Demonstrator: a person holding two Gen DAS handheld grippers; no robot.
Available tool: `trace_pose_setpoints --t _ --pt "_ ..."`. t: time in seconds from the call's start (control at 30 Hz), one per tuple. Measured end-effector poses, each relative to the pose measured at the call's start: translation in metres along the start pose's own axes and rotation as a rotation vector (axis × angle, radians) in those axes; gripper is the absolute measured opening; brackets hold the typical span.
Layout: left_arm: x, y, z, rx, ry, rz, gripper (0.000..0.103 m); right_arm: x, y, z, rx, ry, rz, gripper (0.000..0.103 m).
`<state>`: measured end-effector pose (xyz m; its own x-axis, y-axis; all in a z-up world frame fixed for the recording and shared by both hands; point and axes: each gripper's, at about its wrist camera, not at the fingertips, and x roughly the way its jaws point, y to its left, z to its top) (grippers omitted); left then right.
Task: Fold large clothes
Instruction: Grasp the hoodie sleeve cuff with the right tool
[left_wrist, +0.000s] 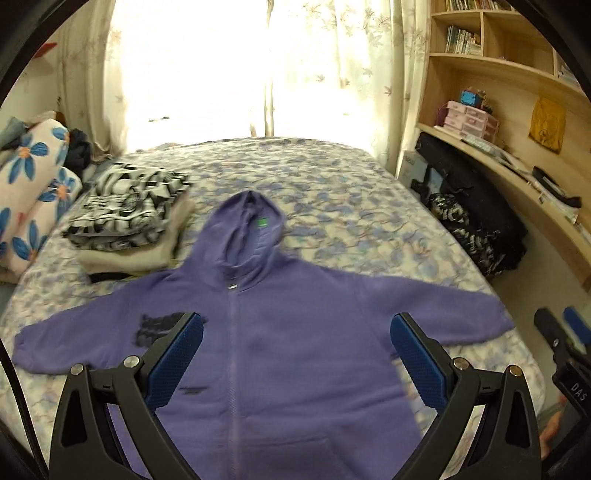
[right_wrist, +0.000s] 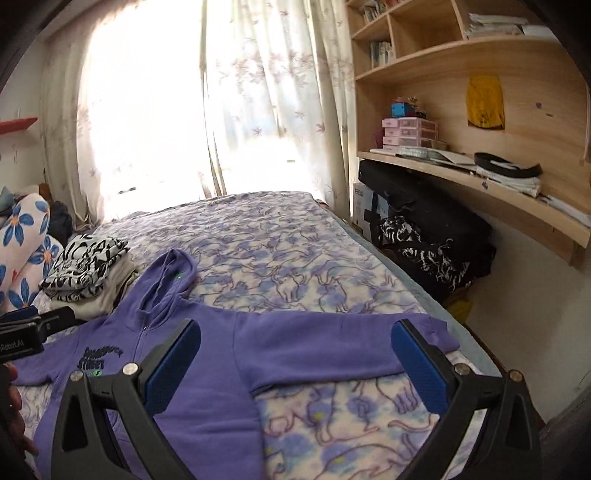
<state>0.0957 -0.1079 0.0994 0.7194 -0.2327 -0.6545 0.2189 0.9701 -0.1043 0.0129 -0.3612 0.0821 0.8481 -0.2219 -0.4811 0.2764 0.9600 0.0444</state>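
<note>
While both tongs (left_wrist: 295, 354) (right_wrist: 295, 358) hang spread and empty, the purple hoodie (left_wrist: 288, 332) lies unfolded on the bed (left_wrist: 332, 192), a folded pile (left_wrist: 129, 218) at ten o'clock.

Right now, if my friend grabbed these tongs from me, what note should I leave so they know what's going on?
Left tongs: open, holding nothing, hovering over the chest of the purple zip-up fleece hoodie.
Right tongs: open, holding nothing, over the hoodie's outstretched sleeve.
The hoodie lies flat and face up on the floral bedspread, zipped, sleeves spread, hood pointing to the window.
Done: a stack of folded black-and-white patterned clothes sits beside the hood.
Left: the hoodie has no folds yet. I would probably bring the sleeves in first, then fold the body.
</note>
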Motion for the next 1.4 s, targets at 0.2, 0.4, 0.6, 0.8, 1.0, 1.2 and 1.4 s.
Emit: trace_pose_setpoints --t 0.2,0.4,0.6,0.8,1.0,1.2,1.4 --pt "0.053 -0.023 0.014 -0.078 0.053 -0.100 0.101 0.042 -0.067 -0.004 0.129 0.063 0.000 0.103" --pt "0.125 -0.066 0.008 -0.021 0.116 -0.067 0.101 0.096 -0.130 -0.030 0.217 0.176 -0.078 0.103" --pt "0.185 -0.111 -0.004 0.071 0.160 -0.037 0.101 0.150 -0.188 -0.071 0.371 0.329 -0.083 0.098" --pt "0.245 -0.132 -0.026 0.109 0.282 0.028 0.094 0.190 -0.234 -0.107 0.569 0.444 -0.047 0.088" --pt "0.270 -0.148 -0.047 0.142 0.326 -0.004 0.094 0.209 -0.248 -0.102 0.650 0.418 -0.019 0.076" --pt "0.261 -0.143 -0.041 0.120 0.325 -0.031 0.094 0.231 -0.244 -0.086 0.665 0.417 -0.035 0.013" --pt "0.223 -0.101 -0.025 0.063 0.287 -0.056 0.094 0.181 -0.161 -0.024 0.453 0.180 0.168 0.009"
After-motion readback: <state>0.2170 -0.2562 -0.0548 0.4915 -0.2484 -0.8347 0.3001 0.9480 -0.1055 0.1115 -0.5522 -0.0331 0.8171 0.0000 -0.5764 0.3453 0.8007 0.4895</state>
